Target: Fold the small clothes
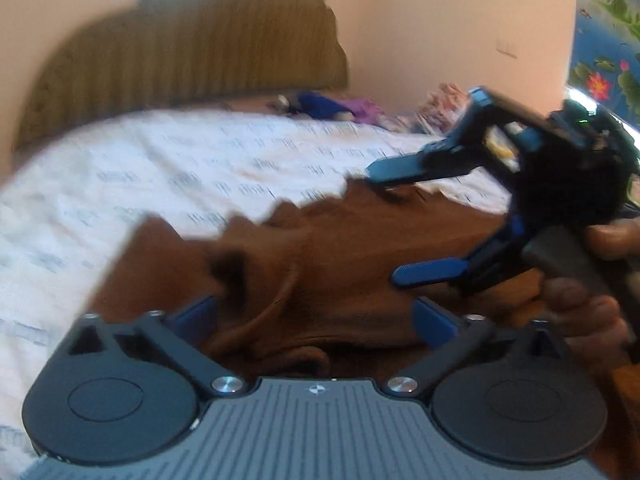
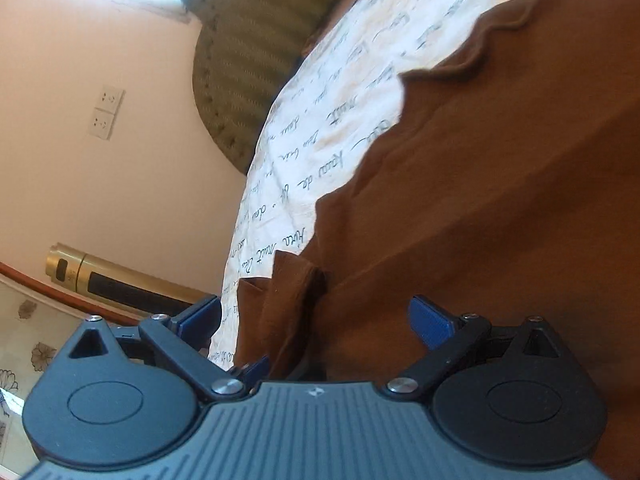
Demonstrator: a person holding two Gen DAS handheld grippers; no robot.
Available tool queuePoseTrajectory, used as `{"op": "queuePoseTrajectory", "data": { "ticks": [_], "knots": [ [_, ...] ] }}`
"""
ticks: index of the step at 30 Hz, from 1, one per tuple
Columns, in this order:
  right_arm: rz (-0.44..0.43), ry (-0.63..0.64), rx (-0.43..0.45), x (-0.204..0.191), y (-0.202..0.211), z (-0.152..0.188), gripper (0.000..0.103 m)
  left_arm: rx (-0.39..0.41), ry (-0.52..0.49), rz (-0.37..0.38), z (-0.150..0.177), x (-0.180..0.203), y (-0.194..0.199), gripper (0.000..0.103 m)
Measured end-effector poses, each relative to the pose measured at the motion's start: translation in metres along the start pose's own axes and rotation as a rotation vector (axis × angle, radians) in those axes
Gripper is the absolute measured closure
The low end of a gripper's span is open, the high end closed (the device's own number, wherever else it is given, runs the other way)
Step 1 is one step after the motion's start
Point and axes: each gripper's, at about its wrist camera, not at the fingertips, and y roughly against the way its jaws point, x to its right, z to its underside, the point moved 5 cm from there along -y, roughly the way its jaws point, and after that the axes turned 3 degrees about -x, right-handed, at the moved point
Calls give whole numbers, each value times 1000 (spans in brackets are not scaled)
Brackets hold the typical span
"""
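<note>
- Your left gripper (image 1: 316,312): blue fingers spread wide, brown fabric bunched up between them. You cannot tell whether either pad touches it; nothing is clamped.
- Your right gripper (image 1: 390,222): seen from the left wrist camera, its two blue fingers (image 1: 394,168) stand far apart, the upper one at the garment's far edge, the lower one over the cloth. No fold is pinched.
- The small brown knit garment with a wavy scalloped hem (image 2: 500,160) lies on the bed, spread under both grippers, with a rumpled ridge near your left one.
- The scalloped hem runs diagonally across the white bedsheet printed with dark script (image 2: 320,120).
- Open sheet extends beyond the hem toward the olive ribbed padded headboard (image 1: 192,52).
- Small blue and purple clothes (image 1: 336,104) sit at the far bed edge, well apart from the garment.
- The left-wrist view is motion-blurred.
</note>
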Motion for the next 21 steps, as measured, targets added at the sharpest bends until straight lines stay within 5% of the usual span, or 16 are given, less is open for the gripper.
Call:
{"op": "queuePoseTrajectory", "data": {
  "ticks": [4, 8, 9, 11, 13, 21],
  "knots": [
    [-90, 55, -43, -19, -28, -14, 3, 78, 110, 1, -12, -25, 30, 0],
    [-23, 82, -137, -25, -61, -25, 15, 43, 394, 53, -21, -79, 33, 0],
    [8, 86, -159, -24, -69, -27, 24, 24, 472, 88, -22, -92, 29, 0],
    [21, 80, -204, -22, -82, -27, 67, -6, 607, 129, -21, -115, 21, 0],
    [45, 81, -256, -20, -93, -24, 95, -41, 672, 124, -20, -127, 12, 0],
    [30, 192, -121, -54, -37, -11, 95, -58, 728, 133, -29, -129, 7, 0]
  ]
}}
